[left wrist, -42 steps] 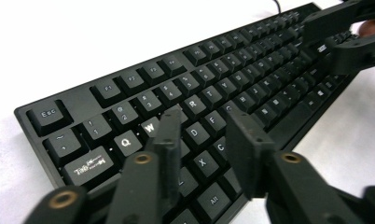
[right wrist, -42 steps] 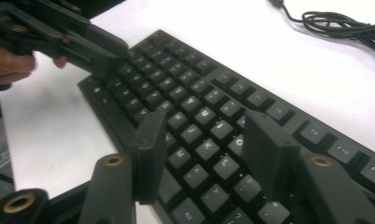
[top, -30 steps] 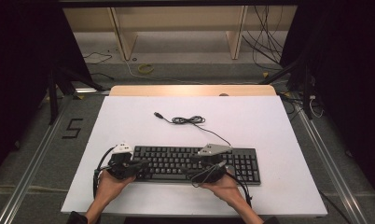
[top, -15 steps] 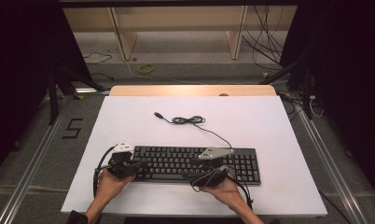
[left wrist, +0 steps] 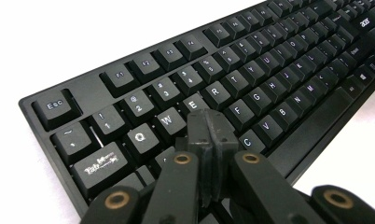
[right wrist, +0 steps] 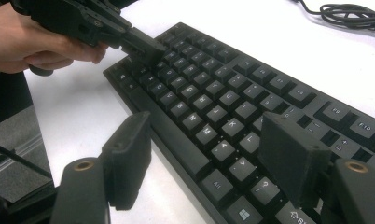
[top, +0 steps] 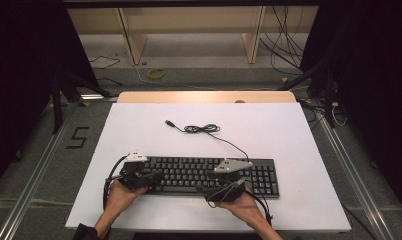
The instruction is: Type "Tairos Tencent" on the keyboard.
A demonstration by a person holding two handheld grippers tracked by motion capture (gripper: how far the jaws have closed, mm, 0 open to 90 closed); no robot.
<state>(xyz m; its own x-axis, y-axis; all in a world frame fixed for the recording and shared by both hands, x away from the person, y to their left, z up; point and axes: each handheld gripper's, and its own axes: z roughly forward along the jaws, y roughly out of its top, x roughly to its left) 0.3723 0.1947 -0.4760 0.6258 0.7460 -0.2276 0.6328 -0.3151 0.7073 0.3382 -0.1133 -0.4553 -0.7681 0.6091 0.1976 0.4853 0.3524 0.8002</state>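
Observation:
A black keyboard (top: 189, 172) lies along the near side of the white table; it also shows in the left gripper view (left wrist: 251, 70) and the right gripper view (right wrist: 232, 79). My left gripper (top: 148, 181) is shut, its tips (left wrist: 209, 128) resting low over the letter keys at the keyboard's left end, nothing between them. From the right gripper view the left gripper (right wrist: 146, 46) touches those keys. My right gripper (top: 216, 182) is open; its jaws have just been opening. They straddle the front edge (right wrist: 204, 135) near the space bar, gripping nothing.
The keyboard's black cable (top: 201, 129) lies coiled behind it, ending in a USB plug (top: 168, 122). The white tabletop (top: 289, 130) has bare room at the back and right. A wooden strip (top: 204, 96) marks the far edge. Metal rails run along the floor on both sides.

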